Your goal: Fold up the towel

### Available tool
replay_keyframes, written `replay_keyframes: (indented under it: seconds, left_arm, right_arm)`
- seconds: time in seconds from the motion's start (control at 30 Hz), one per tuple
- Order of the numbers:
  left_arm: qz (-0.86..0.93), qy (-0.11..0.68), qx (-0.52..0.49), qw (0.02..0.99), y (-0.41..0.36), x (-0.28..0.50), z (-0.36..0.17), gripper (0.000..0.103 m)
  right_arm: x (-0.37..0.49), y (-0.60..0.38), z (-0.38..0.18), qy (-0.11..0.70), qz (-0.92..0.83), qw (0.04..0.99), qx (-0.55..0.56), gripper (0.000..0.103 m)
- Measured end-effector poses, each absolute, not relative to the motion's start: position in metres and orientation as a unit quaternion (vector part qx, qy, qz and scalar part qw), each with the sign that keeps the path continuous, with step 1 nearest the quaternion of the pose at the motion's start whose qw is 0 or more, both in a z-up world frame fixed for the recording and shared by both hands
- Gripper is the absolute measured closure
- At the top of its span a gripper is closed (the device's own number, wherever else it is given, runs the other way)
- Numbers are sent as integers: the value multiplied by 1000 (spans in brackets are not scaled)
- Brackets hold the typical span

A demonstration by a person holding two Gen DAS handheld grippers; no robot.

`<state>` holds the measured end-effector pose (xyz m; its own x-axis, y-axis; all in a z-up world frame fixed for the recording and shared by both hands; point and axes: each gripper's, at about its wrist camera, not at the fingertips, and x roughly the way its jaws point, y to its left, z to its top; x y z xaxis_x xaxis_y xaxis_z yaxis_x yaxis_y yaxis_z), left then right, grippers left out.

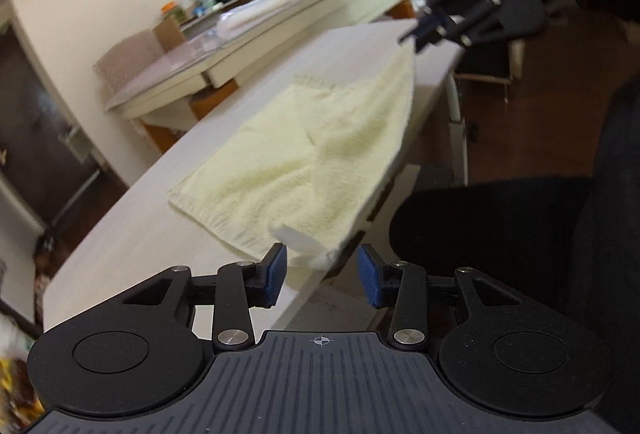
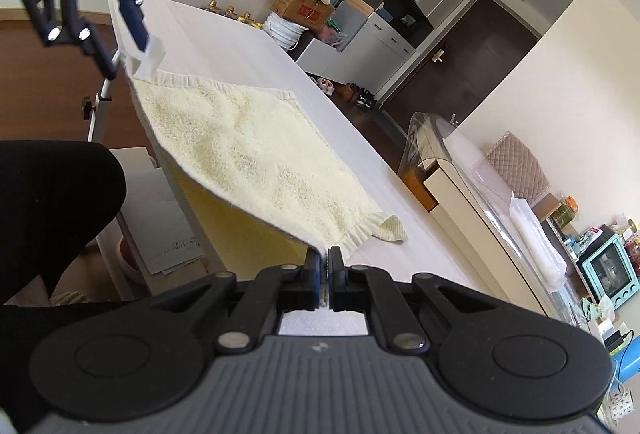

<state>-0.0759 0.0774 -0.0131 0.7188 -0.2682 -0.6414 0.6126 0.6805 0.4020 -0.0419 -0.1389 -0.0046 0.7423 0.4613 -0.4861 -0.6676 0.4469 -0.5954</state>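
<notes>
Lying on one table [image 2: 224, 33]: one towel [image 2: 248, 153]; two tools, right tool [image 2: 325, 266] pinching its corner.

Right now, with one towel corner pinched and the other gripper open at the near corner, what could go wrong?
1. The left gripper stands open around the towel corner with the white tag; it may close on the tag alone and slip.
2. The right gripper pinches only a thin edge, which could pull free when lifted.
3. The far corner is already turned under, so the fold may come out uneven.

Facing wrist views, close over shared towel [image 1: 312, 153]
</notes>
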Motion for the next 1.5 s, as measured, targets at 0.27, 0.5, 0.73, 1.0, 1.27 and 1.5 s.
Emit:
replay_keyframes:
  seconds: [0.27, 0.5, 0.73, 1.0, 1.27, 1.5]
  left_arm:
    - [-262, 259, 405, 837, 63, -78, -28, 95]
    - [-272, 281, 367, 844, 74, -68, -6, 96]
    - [-251, 287, 299, 875, 88, -41, 22, 96]
    - [-196, 290, 257, 901, 98, 13, 41, 96]
    - [-159, 303, 229, 911, 110, 92, 40, 96]
    - [-152, 333, 214, 906, 122, 136, 23, 96]
  right_arm:
    - [-43, -141, -4, 133, 335, 839, -409, 98]
    - [-55, -154, -4, 165, 377, 814, -409, 99]
    - [-59, -167, 23, 169, 409, 816, -373, 99]
    - [-3, -160, 55, 161, 411, 824, -354, 99]
    - [94, -146, 50, 223, 413, 828, -308, 99]
    - [163, -134, 40, 282, 406, 826, -272, 99]
